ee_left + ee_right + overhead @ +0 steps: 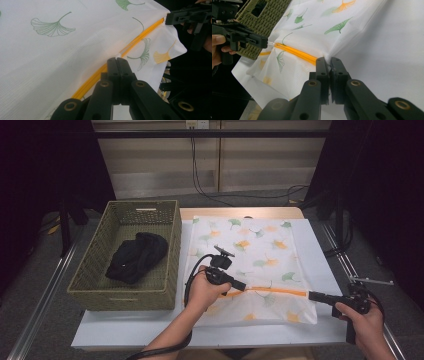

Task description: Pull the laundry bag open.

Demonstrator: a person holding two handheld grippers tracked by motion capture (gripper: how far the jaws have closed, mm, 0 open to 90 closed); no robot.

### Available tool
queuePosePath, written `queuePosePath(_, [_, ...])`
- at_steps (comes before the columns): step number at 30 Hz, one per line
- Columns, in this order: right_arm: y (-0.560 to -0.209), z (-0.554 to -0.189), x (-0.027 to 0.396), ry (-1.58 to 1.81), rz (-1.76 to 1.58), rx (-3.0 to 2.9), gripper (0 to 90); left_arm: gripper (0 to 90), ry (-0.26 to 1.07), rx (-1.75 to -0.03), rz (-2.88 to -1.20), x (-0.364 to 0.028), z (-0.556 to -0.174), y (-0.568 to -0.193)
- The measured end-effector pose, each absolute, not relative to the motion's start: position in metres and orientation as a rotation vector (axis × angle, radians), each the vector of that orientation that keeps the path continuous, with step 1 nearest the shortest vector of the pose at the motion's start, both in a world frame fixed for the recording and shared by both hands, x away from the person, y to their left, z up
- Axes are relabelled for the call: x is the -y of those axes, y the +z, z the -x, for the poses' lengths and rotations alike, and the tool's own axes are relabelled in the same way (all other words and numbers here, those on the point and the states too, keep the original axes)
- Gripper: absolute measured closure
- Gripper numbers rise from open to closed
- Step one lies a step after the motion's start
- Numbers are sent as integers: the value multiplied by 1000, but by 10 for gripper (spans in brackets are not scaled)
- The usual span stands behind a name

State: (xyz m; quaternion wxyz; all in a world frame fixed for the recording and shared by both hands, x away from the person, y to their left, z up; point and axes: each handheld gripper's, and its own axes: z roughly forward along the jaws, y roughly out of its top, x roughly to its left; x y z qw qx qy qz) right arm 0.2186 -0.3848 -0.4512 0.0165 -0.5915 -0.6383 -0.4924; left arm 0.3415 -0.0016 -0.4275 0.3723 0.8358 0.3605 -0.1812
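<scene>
A white bag printed with green and orange ginkgo leaves lies flat on the table, with an orange zipper running across its near part. My left gripper is shut on the zipper's small white slider at the line's left end. At the zipper's right end, my right gripper is shut on the bag's edge. The zipper stretches taut between the two grippers. In the left gripper view the right gripper pinches the far corner.
An olive woven basket stands left of the bag, touching its edge, with a black garment bundled inside. The white table top ends just right of my right hand. Cables run along the floor behind.
</scene>
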Motion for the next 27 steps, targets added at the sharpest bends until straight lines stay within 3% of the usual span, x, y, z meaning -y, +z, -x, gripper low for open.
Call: queuePosePath(27, [-451, -219, 386, -1527, 1852, 1986, 867, 900, -442, -968, -2124, -30, -342, -422])
